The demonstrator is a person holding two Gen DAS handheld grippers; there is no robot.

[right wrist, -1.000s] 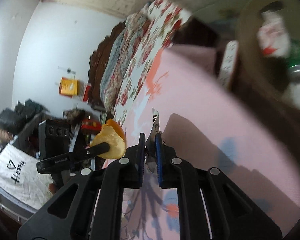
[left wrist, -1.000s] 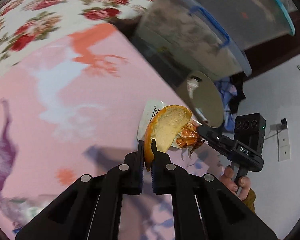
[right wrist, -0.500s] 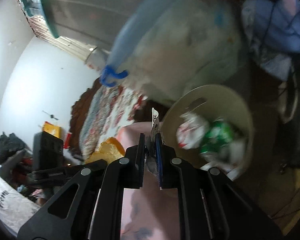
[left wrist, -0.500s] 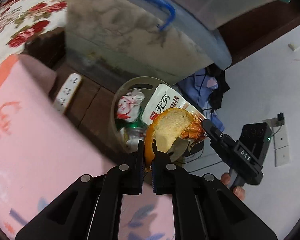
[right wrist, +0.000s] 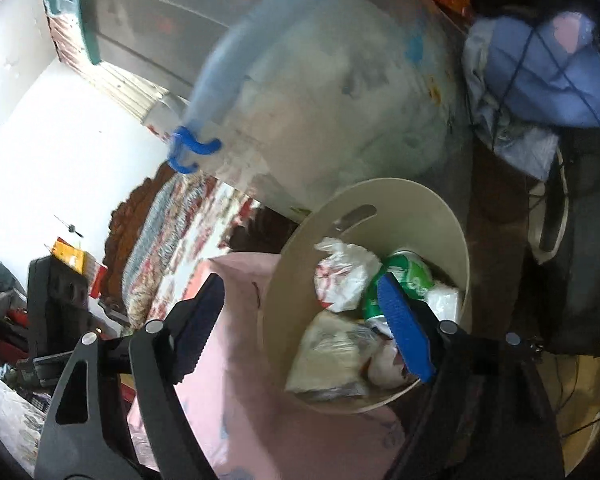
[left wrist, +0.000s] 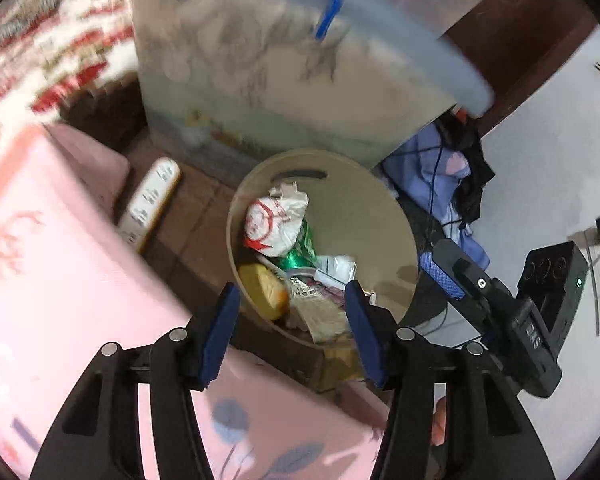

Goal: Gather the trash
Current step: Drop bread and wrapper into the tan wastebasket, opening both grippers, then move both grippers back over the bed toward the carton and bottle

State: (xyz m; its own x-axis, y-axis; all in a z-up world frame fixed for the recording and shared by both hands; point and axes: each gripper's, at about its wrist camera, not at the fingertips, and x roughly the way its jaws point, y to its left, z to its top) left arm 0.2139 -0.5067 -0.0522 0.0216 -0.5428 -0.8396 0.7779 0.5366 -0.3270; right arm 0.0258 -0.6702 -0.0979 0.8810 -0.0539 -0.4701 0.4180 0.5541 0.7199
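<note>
Trash (left wrist: 278, 224) lies in the beige bin (left wrist: 388, 216) beside the bed edge (left wrist: 100, 280). Left gripper (left wrist: 288, 316) and right gripper (right wrist: 300, 320) are opening, nothing between their jaws. Risk: wrapper, blurred, may cling to a pad.

A round waste bin (left wrist: 384, 216) stands on the floor just off the edge of the bed (left wrist: 60, 280), with a large lidded storage tub (left wrist: 268, 92) right behind it. In the bin lie a crumpled plastic bag (left wrist: 278, 220), a drink can (right wrist: 410, 276), a bread piece (left wrist: 266, 290) and a snack wrapper (left wrist: 324, 312). A power strip (left wrist: 150, 200) lies on the floor between bed and bin, and a heap of clothes (left wrist: 440, 184) sits to the bin's right.
</note>
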